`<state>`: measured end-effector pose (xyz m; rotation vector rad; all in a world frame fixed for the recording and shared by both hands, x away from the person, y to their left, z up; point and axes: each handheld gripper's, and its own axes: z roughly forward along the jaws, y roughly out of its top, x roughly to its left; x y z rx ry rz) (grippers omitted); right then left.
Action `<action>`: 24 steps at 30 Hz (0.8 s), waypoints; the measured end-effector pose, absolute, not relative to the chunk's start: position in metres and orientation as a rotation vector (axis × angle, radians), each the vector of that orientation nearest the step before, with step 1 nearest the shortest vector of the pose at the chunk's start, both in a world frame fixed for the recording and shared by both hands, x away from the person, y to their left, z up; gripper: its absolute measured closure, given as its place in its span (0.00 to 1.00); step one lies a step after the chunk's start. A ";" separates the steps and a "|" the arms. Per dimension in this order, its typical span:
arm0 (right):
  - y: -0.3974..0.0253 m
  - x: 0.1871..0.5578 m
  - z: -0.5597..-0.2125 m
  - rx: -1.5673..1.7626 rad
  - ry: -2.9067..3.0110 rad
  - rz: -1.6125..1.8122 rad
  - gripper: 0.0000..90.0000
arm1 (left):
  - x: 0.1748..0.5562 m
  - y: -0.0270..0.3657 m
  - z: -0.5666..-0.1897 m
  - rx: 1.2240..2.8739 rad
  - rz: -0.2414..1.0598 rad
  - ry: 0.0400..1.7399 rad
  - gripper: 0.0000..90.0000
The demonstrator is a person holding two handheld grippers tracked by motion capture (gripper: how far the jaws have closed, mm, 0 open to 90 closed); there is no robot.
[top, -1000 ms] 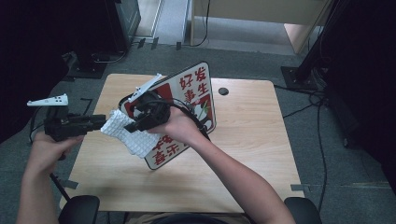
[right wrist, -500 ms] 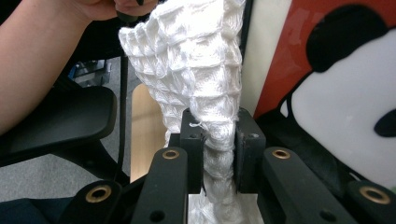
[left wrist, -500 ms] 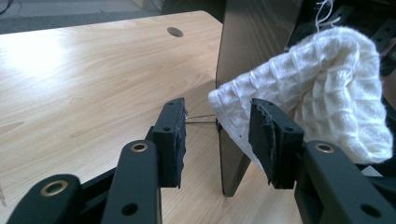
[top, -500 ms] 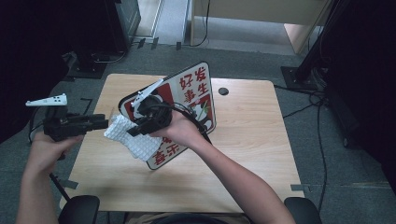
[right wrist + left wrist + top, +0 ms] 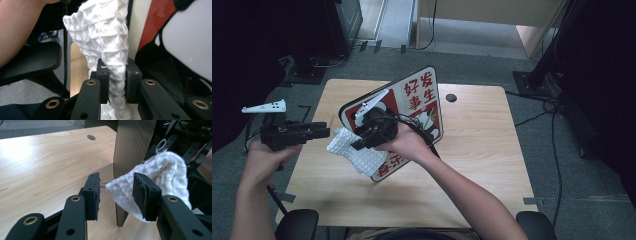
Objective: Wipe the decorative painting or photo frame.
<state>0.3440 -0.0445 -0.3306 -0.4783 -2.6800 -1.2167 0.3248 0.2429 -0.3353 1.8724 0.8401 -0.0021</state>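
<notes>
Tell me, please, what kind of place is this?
Probably an office or lab set up for recording: a lone wooden table on grey carpet, loose cables, and dark equipment stands around it.

High view looks down on the table (image 5: 492,150); gripper views sit close, sharing the cloth (image 5: 160,172).

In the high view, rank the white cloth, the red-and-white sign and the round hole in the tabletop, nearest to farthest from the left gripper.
From the left gripper:
1. White cloth, just right of its jaws, clamped in the right gripper.
2. Red-and-white sign, behind the cloth.
3. Round hole, beyond the sign near the far edge.
</notes>
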 end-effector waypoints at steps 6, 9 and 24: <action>-0.046 0.344 -0.336 -0.480 -2.678 -1.204 0.87 | 0.325 0.240 -0.335 1.873 -0.007 0.837 0.63; -0.047 0.344 -0.339 -0.483 -2.673 -1.202 0.86 | 0.325 0.239 -0.334 1.873 -0.011 0.835 0.63; -0.051 0.342 -0.355 -0.507 -2.657 -1.176 0.86 | 0.324 0.228 -0.331 1.880 -0.039 0.803 0.65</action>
